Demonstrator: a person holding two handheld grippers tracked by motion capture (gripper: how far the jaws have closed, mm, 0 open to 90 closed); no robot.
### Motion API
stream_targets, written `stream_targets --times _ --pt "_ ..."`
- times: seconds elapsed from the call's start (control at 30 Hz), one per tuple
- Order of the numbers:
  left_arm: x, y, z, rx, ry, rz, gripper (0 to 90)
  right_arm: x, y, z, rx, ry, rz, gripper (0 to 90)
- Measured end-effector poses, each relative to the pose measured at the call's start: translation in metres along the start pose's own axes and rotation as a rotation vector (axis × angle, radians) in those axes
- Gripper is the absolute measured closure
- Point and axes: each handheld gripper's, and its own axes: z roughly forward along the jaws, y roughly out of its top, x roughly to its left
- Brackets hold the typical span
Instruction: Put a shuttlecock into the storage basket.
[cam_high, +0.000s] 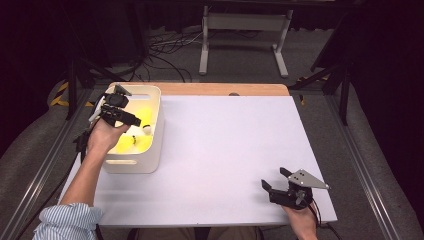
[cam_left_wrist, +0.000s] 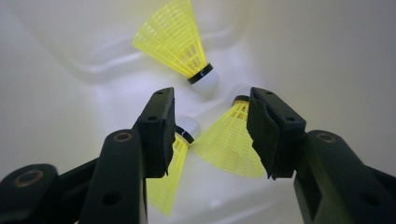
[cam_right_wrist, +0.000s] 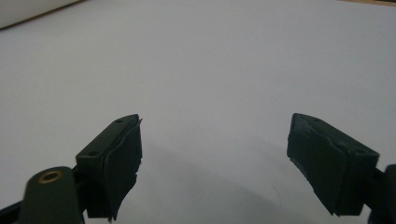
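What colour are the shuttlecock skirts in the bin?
Yellow shuttlecock skirts, clearest in the left gripper view.

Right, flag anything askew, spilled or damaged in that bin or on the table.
Nothing is spilled or broken. Three yellow shuttlecocks lie on their sides in the white bin, pointing different ways, normal for dropped ones. The left gripper hangs open over them; the right gripper is open over the bare table.

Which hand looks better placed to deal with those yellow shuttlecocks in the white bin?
The left. Its gripper is already inside the bin, jaws apart right over the shuttlecocks. The right gripper sits open over bare table, far across from the bin.
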Motion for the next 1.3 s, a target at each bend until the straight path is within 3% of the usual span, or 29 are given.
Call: stream_targets --times 0.6,1.3 --pt "-0.012 0.0 -0.015 -0.045 -0.014 0.032 37.3 0.0 0.0 0.0 0.001 0.001 -0.004 18.4" --pt "-0.025 0.002 -0.029 -0.073 -0.063 0.057 40.3 0.0 0.0 0.0 0.003 0.0 -0.004 18.4"
